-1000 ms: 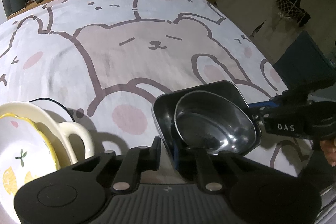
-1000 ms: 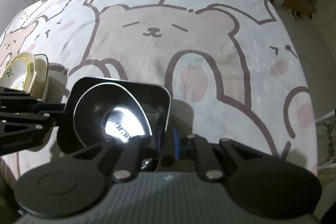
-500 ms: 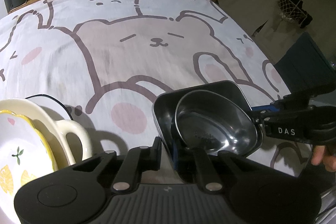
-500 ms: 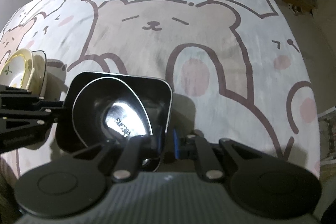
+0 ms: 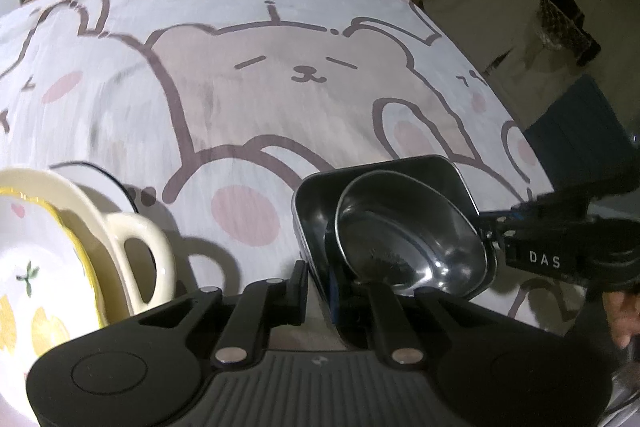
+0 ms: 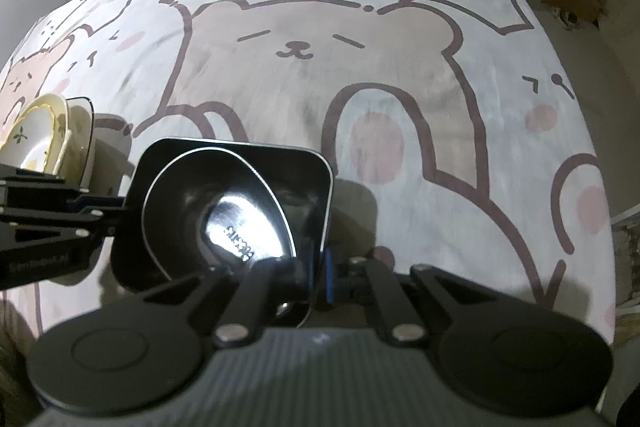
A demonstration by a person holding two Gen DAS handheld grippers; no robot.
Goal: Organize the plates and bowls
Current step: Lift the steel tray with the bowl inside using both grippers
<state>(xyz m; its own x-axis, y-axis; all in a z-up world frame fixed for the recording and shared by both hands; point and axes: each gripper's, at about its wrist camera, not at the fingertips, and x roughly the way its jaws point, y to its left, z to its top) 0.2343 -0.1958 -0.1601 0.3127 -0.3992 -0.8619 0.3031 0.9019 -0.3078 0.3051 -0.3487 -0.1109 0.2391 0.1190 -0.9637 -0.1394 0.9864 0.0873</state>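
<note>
I have both tools on the square black tray (image 5: 316, 203), which sits at the near edge of the counter (image 5: 280, 99) with the round steel bowl (image 5: 408, 239) nested inside it. My left tool (image 5: 318, 291) is clamped on the tray's near-left wall; my right tool (image 6: 316, 275) pinches the wall on the opposite side, its jaws drawn right together on the thin rim. Both pieces look like sheet metal: light, stiff, slick, so I judge the rim the only sound hold (the bowl lies loose and may slide if I tip). The left view alone shows the cream handled dish (image 5: 132, 255) and lemon-patterned plate (image 5: 32, 287) close by at the left; the right view alone shows the stamped lettering in the bowl's bottom.
</note>
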